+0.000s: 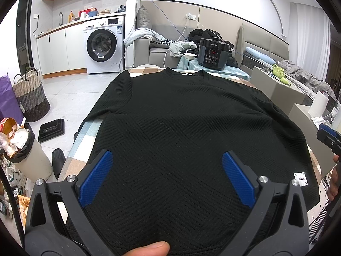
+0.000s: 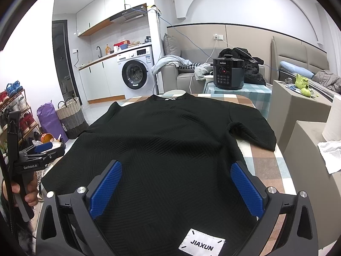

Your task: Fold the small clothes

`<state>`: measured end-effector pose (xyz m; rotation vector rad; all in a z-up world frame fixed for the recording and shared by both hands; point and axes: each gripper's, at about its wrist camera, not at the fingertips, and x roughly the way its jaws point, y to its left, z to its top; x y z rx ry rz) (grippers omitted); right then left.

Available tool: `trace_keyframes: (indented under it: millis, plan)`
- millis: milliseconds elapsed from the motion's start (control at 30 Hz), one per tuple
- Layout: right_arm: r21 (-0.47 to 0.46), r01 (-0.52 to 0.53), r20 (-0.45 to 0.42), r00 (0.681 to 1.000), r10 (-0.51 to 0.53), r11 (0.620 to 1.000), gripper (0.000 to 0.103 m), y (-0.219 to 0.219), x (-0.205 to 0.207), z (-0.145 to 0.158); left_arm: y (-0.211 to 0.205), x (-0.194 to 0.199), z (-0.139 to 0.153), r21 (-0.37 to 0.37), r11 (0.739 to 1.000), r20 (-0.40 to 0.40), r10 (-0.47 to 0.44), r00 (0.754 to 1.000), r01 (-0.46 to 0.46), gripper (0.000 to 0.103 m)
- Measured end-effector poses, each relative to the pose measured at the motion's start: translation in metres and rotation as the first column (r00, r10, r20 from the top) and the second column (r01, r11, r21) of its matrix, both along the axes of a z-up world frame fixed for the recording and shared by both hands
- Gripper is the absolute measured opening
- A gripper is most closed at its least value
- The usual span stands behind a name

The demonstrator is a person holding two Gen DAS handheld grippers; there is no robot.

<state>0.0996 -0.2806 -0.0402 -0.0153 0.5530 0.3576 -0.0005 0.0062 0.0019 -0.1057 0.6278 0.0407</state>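
Note:
A black textured short-sleeved top [image 1: 181,132] lies spread flat on a checked tablecloth [image 1: 85,149], collar at the far end; it also shows in the right wrist view [image 2: 170,145]. A white "JIAXUN" label [image 2: 201,244] sits at its near hem, also seen in the left wrist view [image 1: 300,179]. My left gripper [image 1: 167,160] is open, hovering over the hem's left part. My right gripper [image 2: 177,170] is open over the hem's right part, above the label. Each gripper shows at the other view's edge: the right gripper [image 1: 329,138], the left gripper [image 2: 42,151].
A black pressure cooker [image 2: 229,72] stands on a small table beyond the collar. Grey boxes [image 2: 302,111] with a paper roll stand to the right. A full bin [image 1: 23,147], a woven basket [image 1: 29,96] and a shoe rack [image 2: 17,111] are at the left.

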Motion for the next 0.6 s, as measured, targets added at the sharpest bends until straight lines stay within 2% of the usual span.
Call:
trace_keyframes:
  millis: [333, 600]
  plan:
    - [0.035, 0.057, -0.046, 0.997, -0.055, 0.998, 0.103, -0.003, 0.010, -0.002, 0.007, 0.003, -0.003, -0.017, 1.000, -0.005, 0.015, 1.000, -0.015, 0.102]
    - [0.075, 0.183, -0.121, 0.977, -0.173, 0.980, 0.103, -0.016, 0.035, 0.010, 0.021, 0.021, -0.003, -0.067, 0.997, -0.038, 0.031, 0.999, -0.033, 0.102]
